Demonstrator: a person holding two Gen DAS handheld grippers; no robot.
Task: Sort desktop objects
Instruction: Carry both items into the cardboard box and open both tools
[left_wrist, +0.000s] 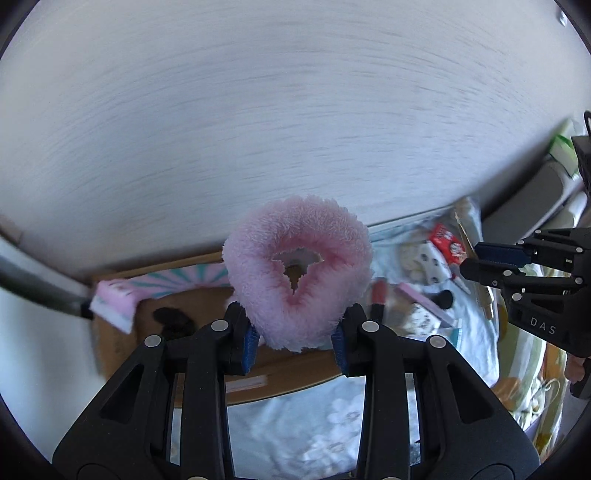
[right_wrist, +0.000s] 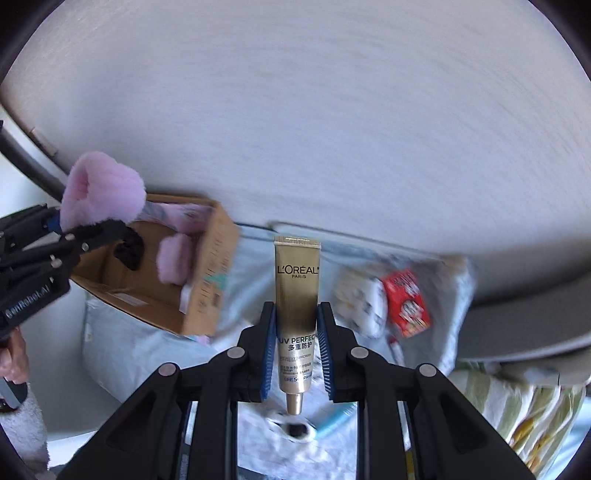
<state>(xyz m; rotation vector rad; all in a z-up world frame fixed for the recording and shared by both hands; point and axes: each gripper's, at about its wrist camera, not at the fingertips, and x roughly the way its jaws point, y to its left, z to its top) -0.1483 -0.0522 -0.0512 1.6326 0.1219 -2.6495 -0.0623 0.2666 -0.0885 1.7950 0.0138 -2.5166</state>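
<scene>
My left gripper (left_wrist: 295, 332) is shut on a fluffy pink ring-shaped hair scrunchie (left_wrist: 299, 273), held up over an open cardboard box (left_wrist: 122, 350). From the right wrist view the same scrunchie (right_wrist: 101, 194) shows at the left, pinched by the left gripper (right_wrist: 79, 225) above the box (right_wrist: 207, 280). My right gripper (right_wrist: 295, 328) is shut on a gold L'Oréal sunscreen tube (right_wrist: 297, 295), crimped end up, cap toward the camera. In the left wrist view the right gripper (left_wrist: 476, 262) comes in from the right edge; the tube is not visible there.
The box holds a pink fluffy item (right_wrist: 173, 264), a black item (right_wrist: 129, 247) and a pink packet (left_wrist: 114, 302). On the pale floral cloth (right_wrist: 110, 343) lie a red packet (right_wrist: 406, 302), a white spotted pouch (right_wrist: 364, 302) and small cosmetics (left_wrist: 378, 295). A white wall (left_wrist: 295, 110) stands behind.
</scene>
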